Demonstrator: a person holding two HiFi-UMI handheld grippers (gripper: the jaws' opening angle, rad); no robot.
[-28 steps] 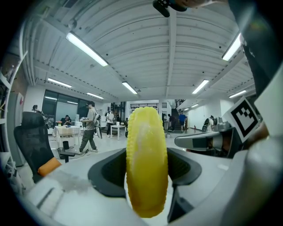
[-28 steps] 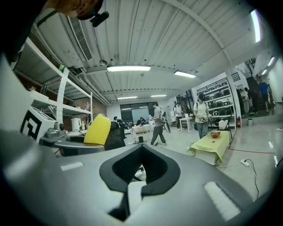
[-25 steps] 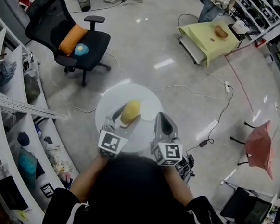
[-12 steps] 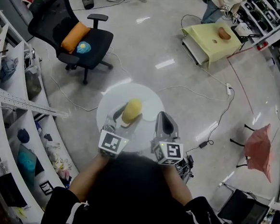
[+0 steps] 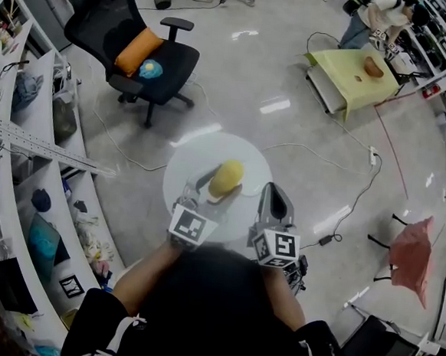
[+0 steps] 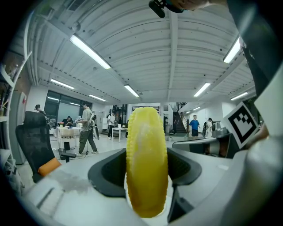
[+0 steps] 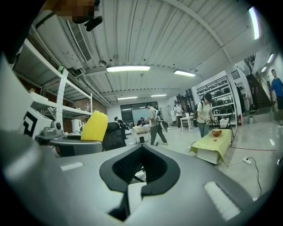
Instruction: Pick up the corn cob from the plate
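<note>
Little has shifted: the left hand-held gripper (image 5: 220, 188) still clamps the corn cob (image 5: 227, 177) above the round white surface (image 5: 202, 150). Beside it, the right hand-held gripper (image 5: 275, 194) stays closed and empty; pickup looks done

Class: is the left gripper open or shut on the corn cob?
Shut: the corn cob stands clamped between the jaws of the left gripper.

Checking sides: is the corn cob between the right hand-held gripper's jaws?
No, the right hand-held gripper holds nothing; the corn cob stands in the left hand-held gripper.
</note>
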